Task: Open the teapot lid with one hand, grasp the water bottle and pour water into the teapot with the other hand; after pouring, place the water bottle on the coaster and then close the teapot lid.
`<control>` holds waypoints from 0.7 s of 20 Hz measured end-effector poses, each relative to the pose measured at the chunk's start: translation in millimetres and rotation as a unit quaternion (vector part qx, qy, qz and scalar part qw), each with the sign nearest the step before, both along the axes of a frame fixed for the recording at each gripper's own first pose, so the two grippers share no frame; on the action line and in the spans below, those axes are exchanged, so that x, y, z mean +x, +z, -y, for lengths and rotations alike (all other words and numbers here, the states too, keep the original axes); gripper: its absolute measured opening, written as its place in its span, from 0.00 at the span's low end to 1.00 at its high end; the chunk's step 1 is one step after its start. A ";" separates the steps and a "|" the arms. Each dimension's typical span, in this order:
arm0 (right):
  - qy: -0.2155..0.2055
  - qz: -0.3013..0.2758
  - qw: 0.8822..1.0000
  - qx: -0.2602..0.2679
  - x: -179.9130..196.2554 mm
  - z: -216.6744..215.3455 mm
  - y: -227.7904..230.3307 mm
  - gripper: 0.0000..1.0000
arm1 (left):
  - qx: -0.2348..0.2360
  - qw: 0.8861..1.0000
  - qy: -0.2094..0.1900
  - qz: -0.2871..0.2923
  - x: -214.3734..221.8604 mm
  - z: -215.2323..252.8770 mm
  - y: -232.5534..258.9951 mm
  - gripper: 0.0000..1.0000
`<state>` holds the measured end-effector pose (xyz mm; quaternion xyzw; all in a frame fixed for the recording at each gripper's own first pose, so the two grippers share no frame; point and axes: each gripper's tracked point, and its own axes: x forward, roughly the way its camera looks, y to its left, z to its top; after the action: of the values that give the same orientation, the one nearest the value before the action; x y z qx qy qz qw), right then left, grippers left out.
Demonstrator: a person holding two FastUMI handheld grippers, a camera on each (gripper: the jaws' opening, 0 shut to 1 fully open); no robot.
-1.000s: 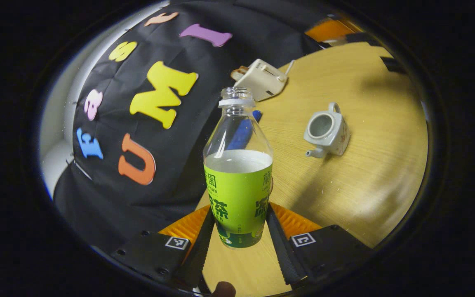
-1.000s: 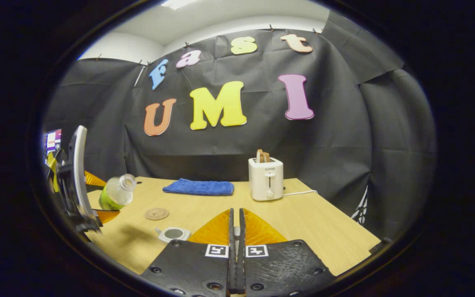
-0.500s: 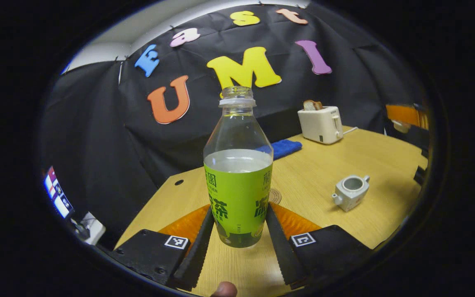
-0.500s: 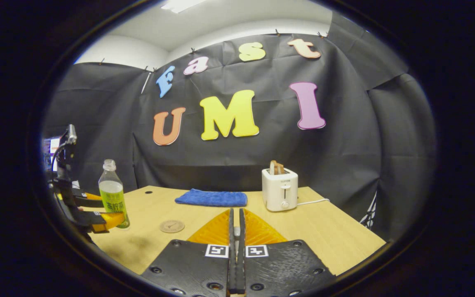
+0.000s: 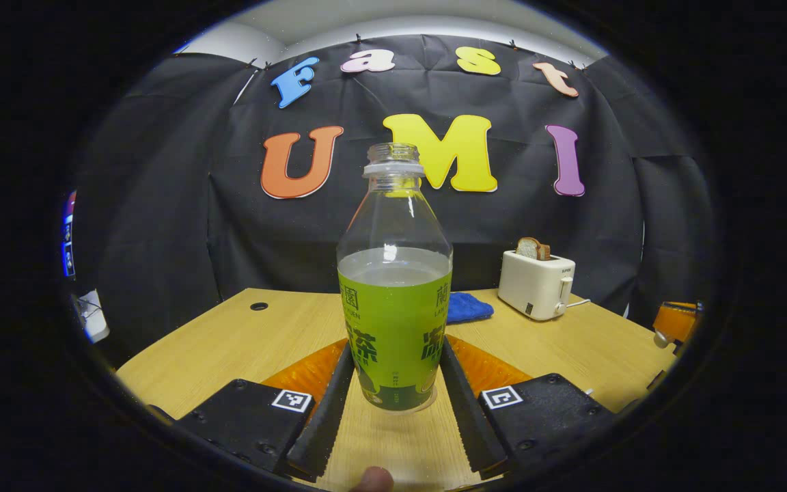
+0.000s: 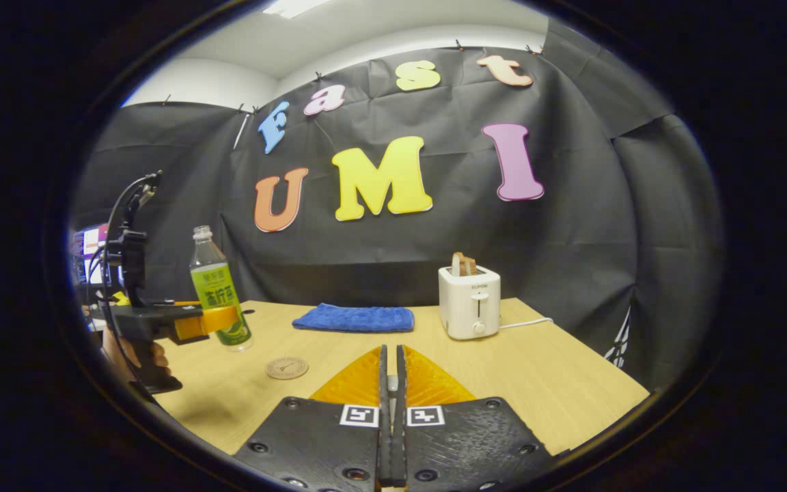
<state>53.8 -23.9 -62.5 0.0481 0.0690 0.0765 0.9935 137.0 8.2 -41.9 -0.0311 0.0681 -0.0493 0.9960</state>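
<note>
Clearance around the water bottle (image 5: 394,287) was good: it was held upright above the table (image 5: 229,345), its base off the wood, with open tabletop on every side. The left hand-held gripper (image 5: 393,383) pinched the bottle at its green label, one finger on each side. The neck was uncapped and liquid stood at about the label's top edge. In the right gripper view the bottle (image 6: 219,294) hung near the table's left edge, above and just left of the round coaster (image 6: 287,367), which lay flat and bare. The right hand-held gripper (image 6: 391,383) was pressed together, fingers almost touching; whether anything sat between them could not be told. A folded blue towel (image 6: 354,318) and a white toaster (image 6: 469,303) holding bread stood along the far edge, well apart from the bottle. Black cloth walled the booth behind the table.
</note>
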 end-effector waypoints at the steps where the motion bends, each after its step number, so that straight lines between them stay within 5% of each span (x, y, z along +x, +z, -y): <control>1: 0.002 -0.003 1.000 0.000 1.8 -0.6 -3.4 0.00 | -0.007 1.000 -0.001 -0.001 10.3 0.3 -1.8 0.75; 14: 0.006 -0.038 0.999 -0.013 24.2 -3.1 -39.1 0.00 | 0.001 0.998 -0.011 -0.065 62.0 11.4 -68.4 0.76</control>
<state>78.1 -20.8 -101.5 0.0371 0.1079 0.0796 0.9903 198.9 -3.1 -110.3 -0.0323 0.1327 -0.0580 0.9889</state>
